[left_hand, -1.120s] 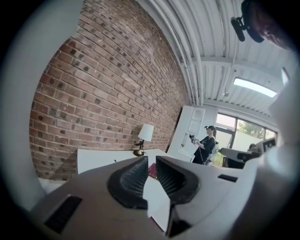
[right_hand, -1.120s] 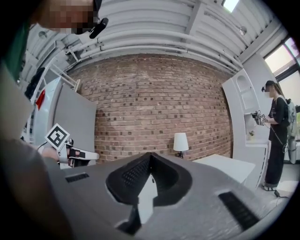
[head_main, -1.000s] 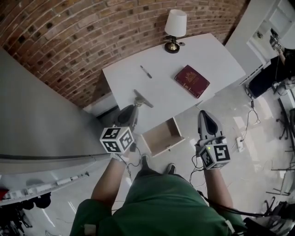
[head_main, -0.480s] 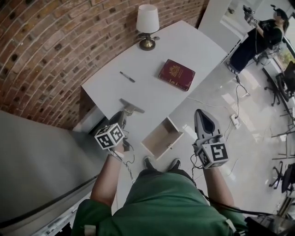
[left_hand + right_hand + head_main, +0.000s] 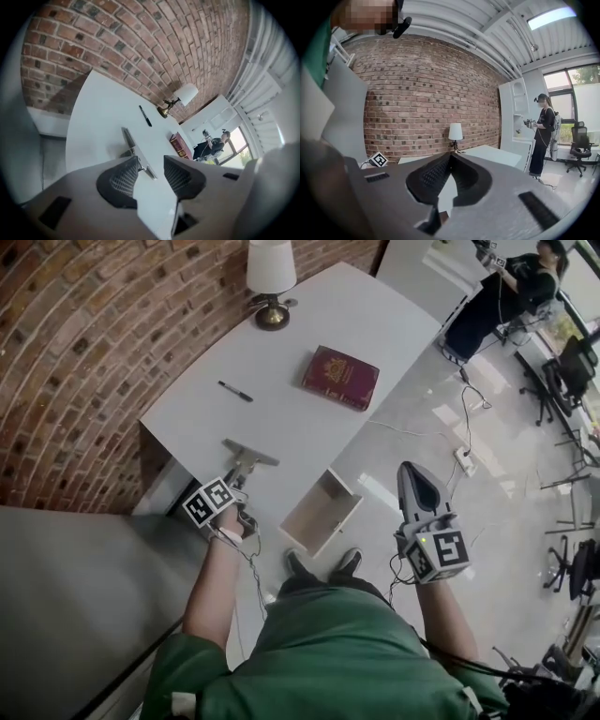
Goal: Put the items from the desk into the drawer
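At the white desk's (image 5: 309,437) near-left corner, the left gripper (image 5: 151,164), its jaws just opened, loosely straddles a flat grey T-shaped metal tool (image 5: 248,454). A black pen (image 5: 235,391) lies mid-desk, the open wooden drawer (image 5: 323,512) hangs beneath, and a dark red book (image 5: 340,377) lies on top. The right gripper (image 5: 413,474) is off the desk, clenched and empty.

No legible text, number or brand found. The red book (image 5: 340,378) on the desk (image 5: 375,324) bears a gold emblem, too small to read. Each marker cube, one (image 5: 208,503) at the desk's near edge and one (image 5: 441,556) off the desk, shows only square patterns.
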`<state>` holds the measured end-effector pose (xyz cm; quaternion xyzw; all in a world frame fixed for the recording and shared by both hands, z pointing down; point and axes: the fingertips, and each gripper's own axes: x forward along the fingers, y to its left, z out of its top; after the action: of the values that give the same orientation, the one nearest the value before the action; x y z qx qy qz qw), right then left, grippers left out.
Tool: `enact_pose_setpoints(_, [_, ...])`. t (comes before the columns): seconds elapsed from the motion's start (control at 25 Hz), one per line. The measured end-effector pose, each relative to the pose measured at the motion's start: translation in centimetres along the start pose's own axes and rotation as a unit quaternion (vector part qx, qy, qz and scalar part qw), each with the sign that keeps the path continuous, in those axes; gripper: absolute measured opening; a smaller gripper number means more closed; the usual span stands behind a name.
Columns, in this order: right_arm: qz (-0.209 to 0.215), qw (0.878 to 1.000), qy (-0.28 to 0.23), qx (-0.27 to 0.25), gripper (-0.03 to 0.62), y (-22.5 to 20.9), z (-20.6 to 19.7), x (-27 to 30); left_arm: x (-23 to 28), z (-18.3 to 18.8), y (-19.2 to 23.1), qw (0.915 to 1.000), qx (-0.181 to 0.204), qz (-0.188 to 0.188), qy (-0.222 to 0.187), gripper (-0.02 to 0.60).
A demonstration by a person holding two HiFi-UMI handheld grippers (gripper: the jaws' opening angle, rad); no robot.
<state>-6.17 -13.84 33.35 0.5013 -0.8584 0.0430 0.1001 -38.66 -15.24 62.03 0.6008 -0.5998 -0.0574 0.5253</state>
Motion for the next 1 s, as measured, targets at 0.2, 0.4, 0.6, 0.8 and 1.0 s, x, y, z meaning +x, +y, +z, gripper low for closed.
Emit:
enact_pose_setpoints(0.2, [-0.004, 1.000, 0.011, 0.007, 0.003, -0.3, -0.8, 0.0, 1.5, -1.0, 1.2, 0.9989, -0.046, 0.000, 0.011, 0.160])
enact_pose_setpoints(0.4, [-0.005, 1.000, 0.020, 0.014, 0.003, -0.3, -1.5, 0.1, 2.7, -0.8, 2.2, 0.9969, -0.079, 0.006, 0.006, 0.161])
enact_pose_setpoints(0.6, [-0.011, 0.999, 0.028, 0.019, 0.003, -0.7, -2.4, 0.1, 4.8, -0.5, 2.8, 0.9949, -0.101, 0.004, 0.009, 0.161])
enact_pose_setpoints(0.8, [-0.022, 0.999, 0.033, 0.026, 0.003, -1.4, -3.1, -0.8, 5.8, -0.5, 2.7, 0.9944, -0.104, 0.004, 0.015, 0.059])
enact_pose_setpoints(1.0, [-0.025, 0.999, 0.030, 0.037, 0.003, -1.7, -3.5, -1.7, 6.5, -0.5, 2.9, 0.9938, -0.108, 0.016, 0.020, 0.037])
